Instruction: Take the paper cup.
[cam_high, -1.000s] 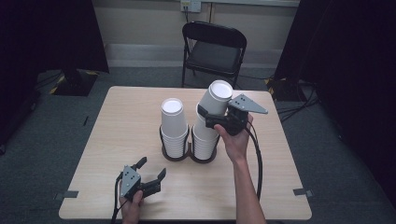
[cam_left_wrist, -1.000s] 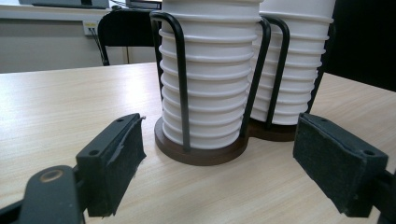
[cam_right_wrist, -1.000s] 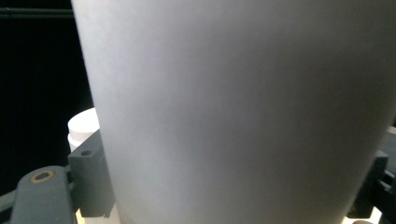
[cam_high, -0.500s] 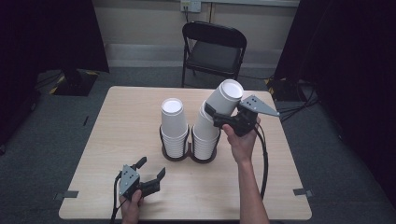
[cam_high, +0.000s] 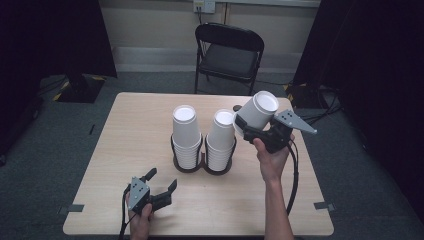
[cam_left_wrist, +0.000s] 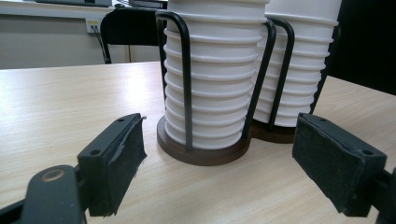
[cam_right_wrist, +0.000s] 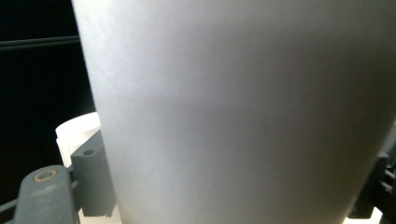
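the right claw (cam_high: 250, 125) is clamped on a white cup (cam_high: 257, 112), tilted, mouth toward one o'clock, just beside the right stack (cam_high: 221, 140) at its three o'clock. the left claw (cam_high: 161, 186) rests wide open and empty on the table (cam_high: 130, 130), at seven o'clock of the holder (cam_high: 187, 165).

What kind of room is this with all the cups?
Probably a lab or studio set up for recording, not a kitchen. Black curtains hang on both sides, one folding chair faces a plain wooden table, and the floor is grey carpet.
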